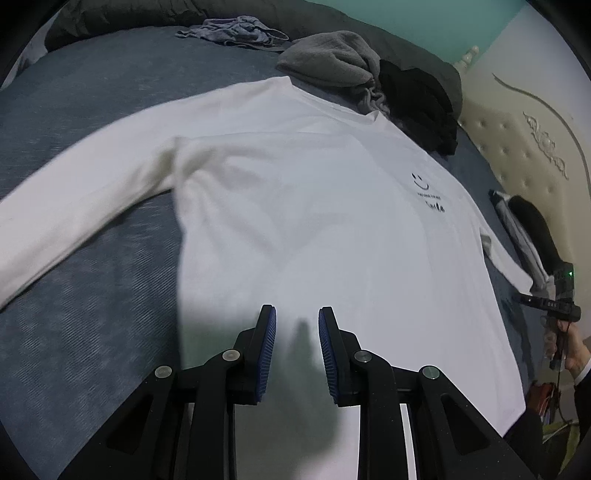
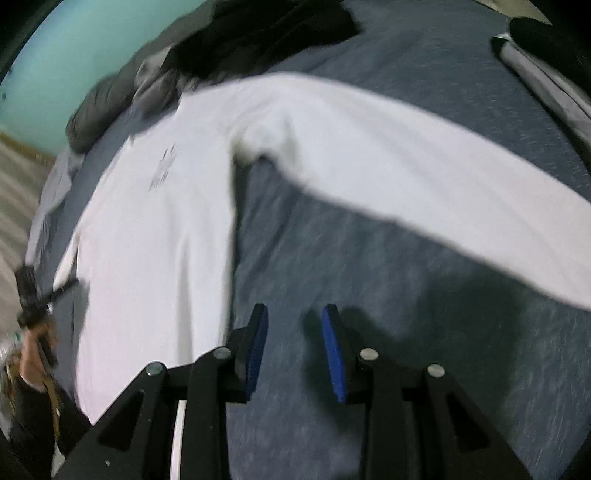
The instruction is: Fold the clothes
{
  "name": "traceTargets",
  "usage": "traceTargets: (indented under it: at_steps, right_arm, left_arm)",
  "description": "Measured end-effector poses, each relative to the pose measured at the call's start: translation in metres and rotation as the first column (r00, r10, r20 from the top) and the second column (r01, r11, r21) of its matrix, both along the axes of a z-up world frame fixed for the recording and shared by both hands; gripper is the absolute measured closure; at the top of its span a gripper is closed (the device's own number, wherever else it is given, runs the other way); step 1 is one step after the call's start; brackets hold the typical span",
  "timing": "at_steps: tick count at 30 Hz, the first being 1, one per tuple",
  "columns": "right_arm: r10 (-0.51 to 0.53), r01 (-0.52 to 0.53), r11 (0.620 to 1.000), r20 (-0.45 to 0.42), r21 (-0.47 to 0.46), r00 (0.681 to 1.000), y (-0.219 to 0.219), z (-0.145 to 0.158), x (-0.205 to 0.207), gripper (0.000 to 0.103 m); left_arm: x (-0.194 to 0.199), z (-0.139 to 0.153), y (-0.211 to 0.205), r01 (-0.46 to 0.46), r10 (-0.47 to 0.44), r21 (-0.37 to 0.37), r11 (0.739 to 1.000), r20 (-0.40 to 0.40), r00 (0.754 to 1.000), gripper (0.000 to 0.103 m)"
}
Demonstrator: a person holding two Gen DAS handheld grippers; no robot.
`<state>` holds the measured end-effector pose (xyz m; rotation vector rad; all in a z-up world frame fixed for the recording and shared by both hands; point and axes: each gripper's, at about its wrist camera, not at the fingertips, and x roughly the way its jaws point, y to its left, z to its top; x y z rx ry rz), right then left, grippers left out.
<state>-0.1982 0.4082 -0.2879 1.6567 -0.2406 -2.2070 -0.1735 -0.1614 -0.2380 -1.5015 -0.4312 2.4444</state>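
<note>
A white long-sleeved shirt (image 1: 303,206) with a small smiley print lies spread face up on the blue-grey bed cover (image 1: 92,314). Both sleeves reach outward. In the left wrist view, my left gripper (image 1: 297,310) hovers over the shirt's lower body, open, with nothing between its blue pads. The right wrist view is blurred by motion. There my right gripper (image 2: 295,310) hangs open over the bare bed cover (image 2: 406,350), just right of the shirt's (image 2: 159,240) side edge and below its outstretched sleeve (image 2: 424,177). It holds nothing.
At the head of the bed lie a grey garment heap (image 1: 332,59), black clothing (image 1: 417,103) and a crumpled blue-grey cloth (image 1: 236,31). Folded grey and black items (image 1: 524,229) lie near the cream tufted headboard (image 1: 517,147). A person's hand (image 1: 570,354) shows at the right edge.
</note>
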Motion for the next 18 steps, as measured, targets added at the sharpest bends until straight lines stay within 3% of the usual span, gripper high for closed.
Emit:
traceTargets:
  at_steps: [10, 18]
  right_arm:
    - [0.124, -0.127, 0.986, 0.04, 0.107, 0.992, -0.037, 0.005, 0.075, 0.073]
    - [0.191, -0.194, 0.957, 0.035, 0.218, 0.981, -0.044, 0.006, 0.125, 0.073]
  left_arm:
    - [0.082, 0.039, -0.015, 0.034, -0.033, -0.048, 0.998, 0.027, 0.999, 0.077]
    - [0.125, 0.063, -0.02, 0.043, -0.042, -0.078, 0.996, 0.018, 0.999, 0.076]
